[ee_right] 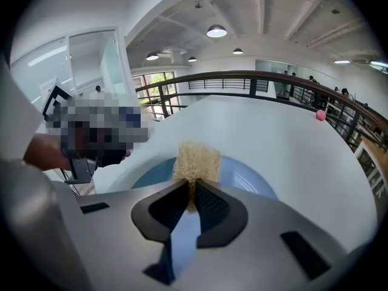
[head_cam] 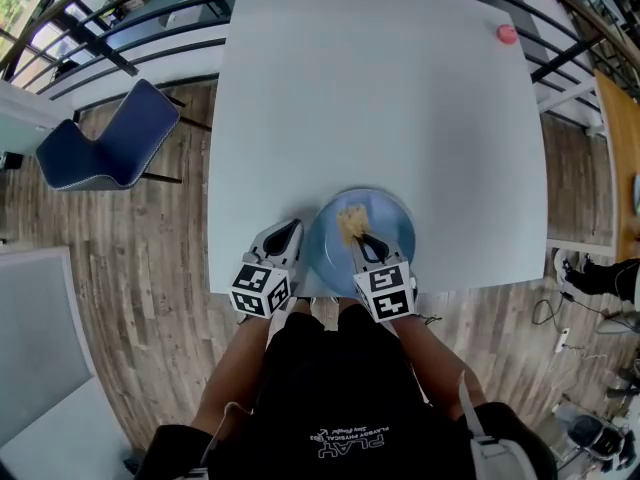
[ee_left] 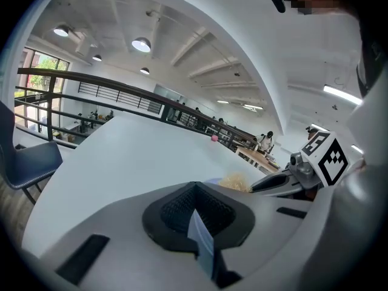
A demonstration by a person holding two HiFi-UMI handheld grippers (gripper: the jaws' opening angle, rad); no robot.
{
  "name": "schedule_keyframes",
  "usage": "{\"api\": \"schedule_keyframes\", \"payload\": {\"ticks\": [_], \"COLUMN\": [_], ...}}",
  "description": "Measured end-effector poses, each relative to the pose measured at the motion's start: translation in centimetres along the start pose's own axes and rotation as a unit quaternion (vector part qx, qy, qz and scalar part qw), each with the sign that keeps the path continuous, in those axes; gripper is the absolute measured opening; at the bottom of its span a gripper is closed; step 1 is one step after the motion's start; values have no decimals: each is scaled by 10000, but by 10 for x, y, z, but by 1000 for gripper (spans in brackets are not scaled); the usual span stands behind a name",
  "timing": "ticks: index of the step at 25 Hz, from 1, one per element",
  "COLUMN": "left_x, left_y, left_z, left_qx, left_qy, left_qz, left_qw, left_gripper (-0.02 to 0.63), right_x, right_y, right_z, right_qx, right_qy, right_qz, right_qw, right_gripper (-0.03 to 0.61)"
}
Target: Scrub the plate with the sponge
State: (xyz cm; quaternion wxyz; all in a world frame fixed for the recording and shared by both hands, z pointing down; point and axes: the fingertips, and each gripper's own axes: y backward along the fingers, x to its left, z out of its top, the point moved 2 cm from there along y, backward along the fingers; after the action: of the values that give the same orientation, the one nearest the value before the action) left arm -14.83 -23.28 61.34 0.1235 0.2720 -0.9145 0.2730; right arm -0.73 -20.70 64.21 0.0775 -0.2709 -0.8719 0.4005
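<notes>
- Well, a person is standing at the near edge of a white table (head_cam: 380, 98), holding a gripper in each hand.
- A blue plate (head_cam: 395, 230) is sitting on the table close to that near edge, right in front of the person.
- The left gripper (head_cam: 288, 234) is reaching in at the plate's left side. Its own view is showing the jaws pressed together on a thin pale-blue edge, which looks like the plate's rim.
- The right gripper (ee_right: 193, 194) is hanging over the plate with its jaws pinched tight on a tan, scratchy-looking sponge (ee_right: 197, 160).
- The sponge is sticking out past the jaw tips and lying over the middle of the plate. Whether it is pressing on the surface I cannot tell.
- A small pink ball (head_cam: 507, 34) is lying far off by the table's far right corner, and a blue chair (head_cam: 105, 143) is standing on the wooden floor (head_cam: 150, 258) to the left.
</notes>
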Motion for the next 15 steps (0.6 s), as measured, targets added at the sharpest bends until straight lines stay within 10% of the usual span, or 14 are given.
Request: {"api": "schedule_keyframes", "payload": {"ticks": [15], "left_x": [13], "left_y": [1], "left_z": [-7], "left_qx": [153], "left_qy": [110], "left_qz": [38], "left_qw": [9998], "left_gripper": [9], "right_x": [33], "right_y": [-35], "right_z": [-5], "right_qx": [665], "right_qy": [159], "right_qz": [426], "right_qw": [9967], "right_gripper": [44]}}
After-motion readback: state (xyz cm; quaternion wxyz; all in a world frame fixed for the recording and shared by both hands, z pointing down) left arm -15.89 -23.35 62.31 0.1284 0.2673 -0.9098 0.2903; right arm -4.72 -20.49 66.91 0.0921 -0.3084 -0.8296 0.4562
